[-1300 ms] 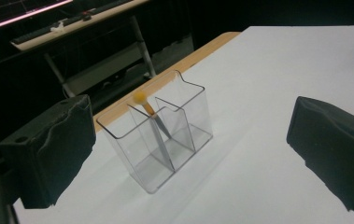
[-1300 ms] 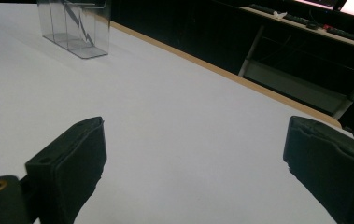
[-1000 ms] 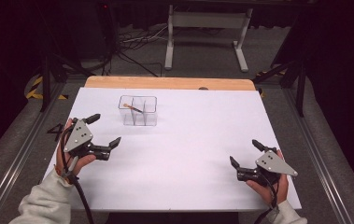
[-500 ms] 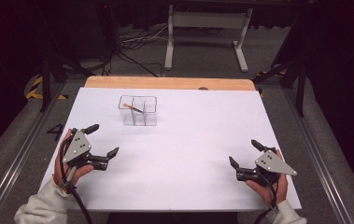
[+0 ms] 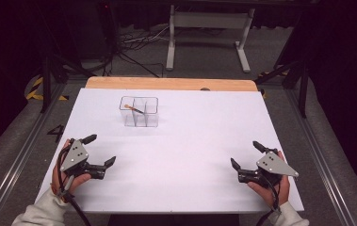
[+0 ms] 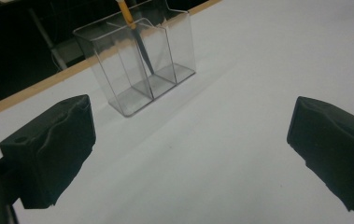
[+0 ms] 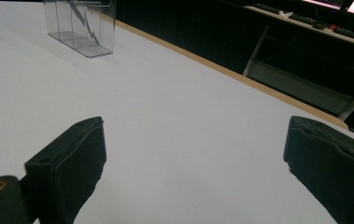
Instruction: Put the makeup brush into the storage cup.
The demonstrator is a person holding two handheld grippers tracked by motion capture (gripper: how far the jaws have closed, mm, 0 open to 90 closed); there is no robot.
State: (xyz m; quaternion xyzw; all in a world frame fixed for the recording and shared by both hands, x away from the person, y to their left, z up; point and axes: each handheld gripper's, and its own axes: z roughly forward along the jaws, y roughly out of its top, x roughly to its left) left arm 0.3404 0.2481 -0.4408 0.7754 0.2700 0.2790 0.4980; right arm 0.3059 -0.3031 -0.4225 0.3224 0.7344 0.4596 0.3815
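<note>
Worktop (image 5: 181, 155), covered in white with a strip of bare wood along its far edge, seen from above with one gripper at each near corner. Left gripper (image 5: 100, 150) is held in the person's left hand (image 5: 65, 175) just above the near-left part of the white surface; its jaws stand wide apart with nothing between them. Right gripper (image 5: 245, 155) is held in the right hand (image 5: 270, 188) near the near-right corner, its jaws likewise spread and empty. The two grippers are well apart from each other.

A clear plastic organiser (image 5: 139, 112), divided into compartments, stands upright on the far-left part of the worktop, well apart from both grippers and nearer to the left one. A pencil (image 5: 133, 109) with an orange-yellow end leans tilted inside the organiser, its upper end rising above the rim at the far-left side; which compartment its tip rests in cannot be told with certainty.

In the left gripper view the organiser (image 6: 139, 60) lies ahead between the open jaws, the pencil (image 6: 137, 35) slanting down into it. In the right gripper view the organiser (image 7: 80, 25) appears far off at the upper left.
</note>
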